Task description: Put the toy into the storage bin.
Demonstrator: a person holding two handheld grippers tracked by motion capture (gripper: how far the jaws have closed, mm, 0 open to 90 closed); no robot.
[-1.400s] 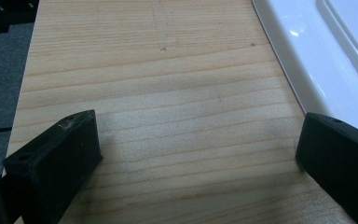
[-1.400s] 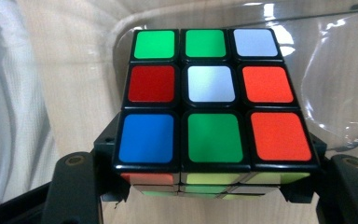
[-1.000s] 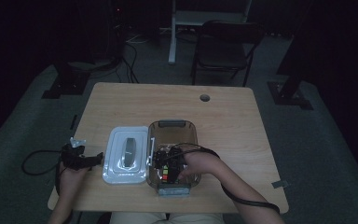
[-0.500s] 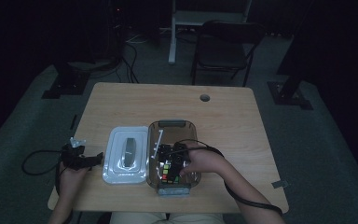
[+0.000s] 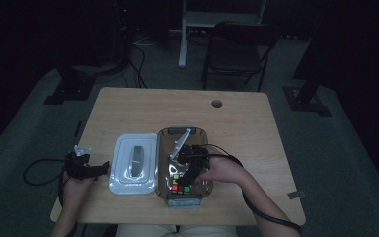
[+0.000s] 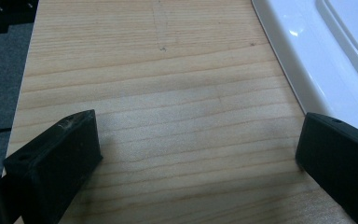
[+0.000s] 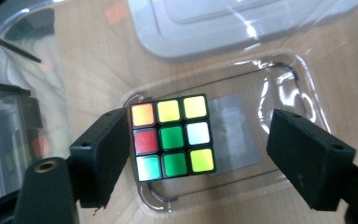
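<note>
The puzzle cube (image 7: 173, 138) lies on the floor of the clear container (image 5: 205, 136), just right of the white lid (image 5: 133, 164). The right gripper (image 7: 191, 154) hangs over the cube; its jaws have just been opening and stand wide, with one jaw beside the cube. The left gripper (image 6: 196, 154) rests wide apart on the surface (image 6: 168, 84), left of the lid.

Right tool (image 7: 193, 154) just opening (nothing gripped); left tool (image 6: 196, 158) agape

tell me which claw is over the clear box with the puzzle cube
The right claw: it hangs inside the clear box above the cube. The left claw sits beside the white lid.
</note>
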